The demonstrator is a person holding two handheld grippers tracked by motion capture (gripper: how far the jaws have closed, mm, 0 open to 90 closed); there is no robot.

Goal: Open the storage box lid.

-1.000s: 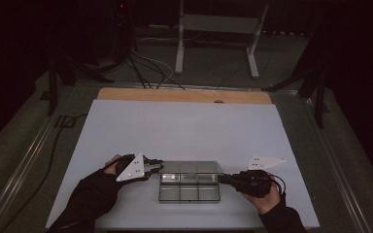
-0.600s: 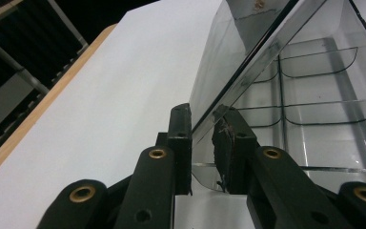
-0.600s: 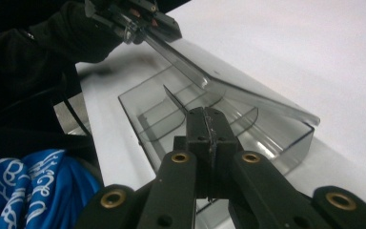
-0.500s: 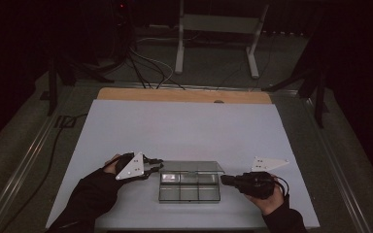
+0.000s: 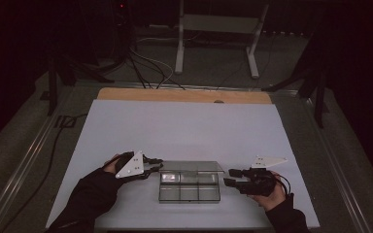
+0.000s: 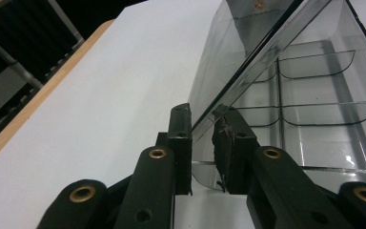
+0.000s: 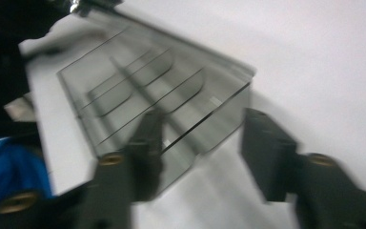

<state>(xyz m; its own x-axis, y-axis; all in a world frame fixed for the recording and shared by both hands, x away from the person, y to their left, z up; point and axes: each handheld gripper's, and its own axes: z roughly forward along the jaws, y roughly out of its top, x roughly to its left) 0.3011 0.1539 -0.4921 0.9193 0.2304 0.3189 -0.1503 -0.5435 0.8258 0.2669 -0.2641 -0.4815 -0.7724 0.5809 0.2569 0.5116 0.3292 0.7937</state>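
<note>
High view: left gripper (image 5: 154, 166) at left edge of clear compartment box (image 5: 190, 187) on white table sheet (image 5: 184, 126); right gripper (image 5: 229, 177) just off its right edge. Left gripper view: jaws clamped on the box's wall (lid raised). Right gripper view: blurred; jaws have just been opening, gaping at the box's corner, pressing nothing.
</note>
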